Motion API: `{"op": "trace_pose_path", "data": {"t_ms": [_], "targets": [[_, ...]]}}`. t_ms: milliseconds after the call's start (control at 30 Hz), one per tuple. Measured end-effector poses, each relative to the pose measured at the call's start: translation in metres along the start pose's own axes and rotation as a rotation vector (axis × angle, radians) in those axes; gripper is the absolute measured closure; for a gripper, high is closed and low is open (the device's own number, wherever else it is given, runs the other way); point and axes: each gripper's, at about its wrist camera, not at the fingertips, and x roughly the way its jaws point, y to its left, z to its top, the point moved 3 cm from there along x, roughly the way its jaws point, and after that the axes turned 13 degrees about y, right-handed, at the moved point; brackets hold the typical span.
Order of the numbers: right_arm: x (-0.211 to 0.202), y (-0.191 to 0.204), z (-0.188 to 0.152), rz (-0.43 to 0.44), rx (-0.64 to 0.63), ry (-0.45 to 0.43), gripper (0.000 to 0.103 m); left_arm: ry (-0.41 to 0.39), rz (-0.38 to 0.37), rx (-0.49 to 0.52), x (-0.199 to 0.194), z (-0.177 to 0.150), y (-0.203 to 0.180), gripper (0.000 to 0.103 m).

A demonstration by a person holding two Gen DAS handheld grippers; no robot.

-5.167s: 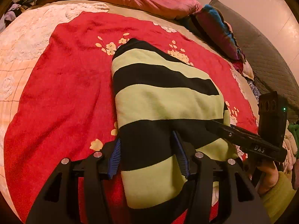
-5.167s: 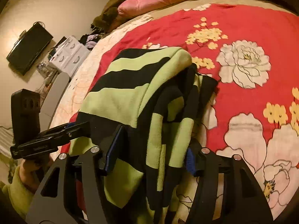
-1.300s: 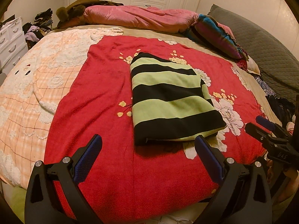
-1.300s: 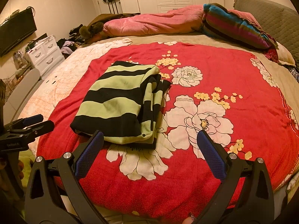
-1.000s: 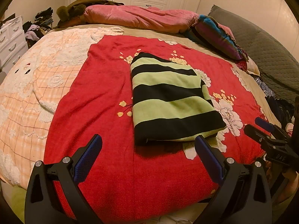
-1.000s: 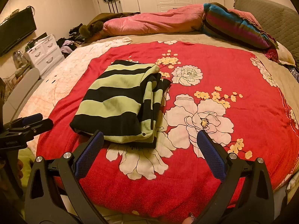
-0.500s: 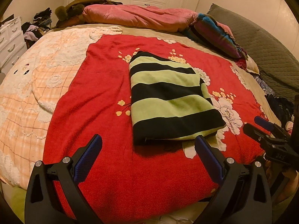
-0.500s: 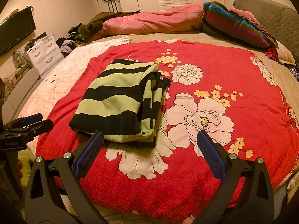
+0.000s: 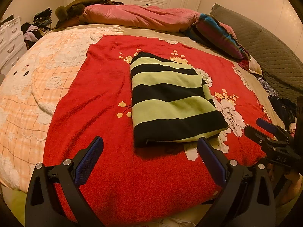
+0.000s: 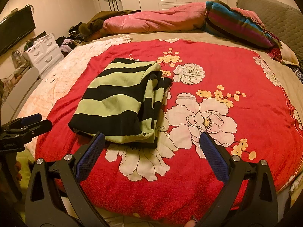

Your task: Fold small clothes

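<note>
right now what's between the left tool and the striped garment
Only bare red floral blanket: in the left wrist view the open left tool sits short of the folded striped garment, with just its shadow on the cloth between.

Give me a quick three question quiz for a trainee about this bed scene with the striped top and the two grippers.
1. True or false: the left hand-held gripper is shut on the striped top.
2. What lies directly beneath the striped top: A) red floral blanket, B) pink duvet, C) grey pillow?
3. Fill in: the right hand-held gripper is ____.

Key: 1 false; 2 A; 3 open.
</note>
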Motion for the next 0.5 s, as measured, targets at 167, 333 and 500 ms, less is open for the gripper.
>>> {"op": "trace_pose_path", "data": {"t_ms": [167,333,500], "targets": [[0.002,0.0,-0.001,-0.002,0.002,0.004,0.009,0.002,-0.003,0.0,0.0,0.001,-0.001,0.004],[0.008,-0.004,-0.003,0.0,0.007,0.02,0.009,0.033,0.018,-0.043,0.005,0.003,0.008,0.004],[0.017,-0.014,0.001,-0.008,0.033,0.039,0.009,0.052,0.029,-0.183,0.013,0.009,0.049,0.004]]}}
